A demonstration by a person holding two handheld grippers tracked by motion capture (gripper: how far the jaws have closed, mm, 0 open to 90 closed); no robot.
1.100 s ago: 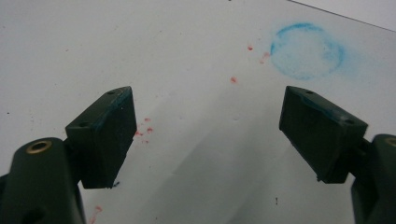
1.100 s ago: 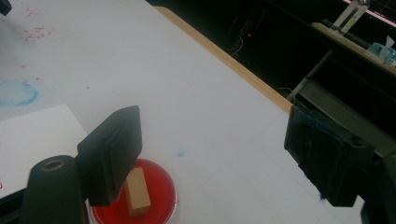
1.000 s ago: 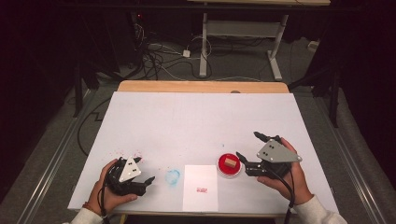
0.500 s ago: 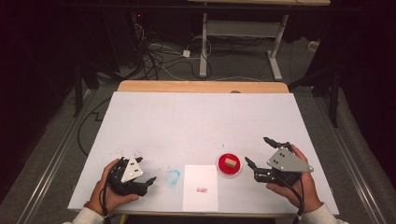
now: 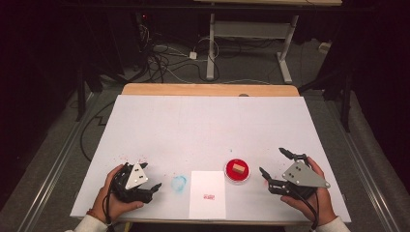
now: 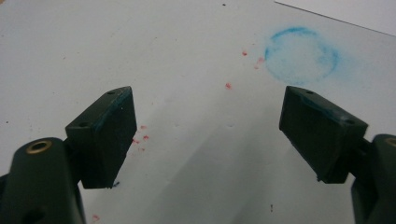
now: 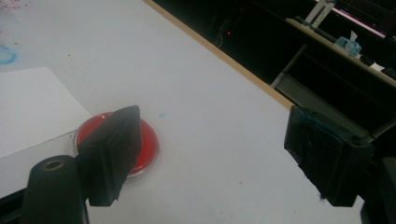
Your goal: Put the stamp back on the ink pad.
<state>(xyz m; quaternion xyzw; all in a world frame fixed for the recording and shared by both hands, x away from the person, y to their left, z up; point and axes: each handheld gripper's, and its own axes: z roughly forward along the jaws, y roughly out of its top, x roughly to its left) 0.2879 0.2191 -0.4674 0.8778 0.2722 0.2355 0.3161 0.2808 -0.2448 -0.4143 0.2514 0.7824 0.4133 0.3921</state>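
Note:
A round red ink pad point(image 5: 237, 172) lies on the white table near its front edge, with a small wooden block point(image 5: 237, 167) on top of it. To its left lies a white sheet of paper point(image 5: 208, 193) that bears a small red stamp mark point(image 5: 209, 196). My right gripper point(image 5: 274, 162) is open, empty, and just right of the pad. In the right gripper view the pad point(image 7: 148, 135) sits partly behind the left jaw, and the gripper point(image 7: 215, 154) stands open. My left gripper point(image 5: 151, 176) is open and empty, left of a blue ring smudge point(image 5: 179, 182).
The blue ring smudge point(image 6: 301, 56) and red ink specks point(image 6: 140, 133) mark the table ahead of the left gripper point(image 6: 210, 135). A wooden strip point(image 5: 208, 90) edges the table's far side. Beyond it are cables and desk legs on a dark floor.
My right gripper has drawn back to the right and toward the front edge, away from the red pad. The left gripper has hardly moved.

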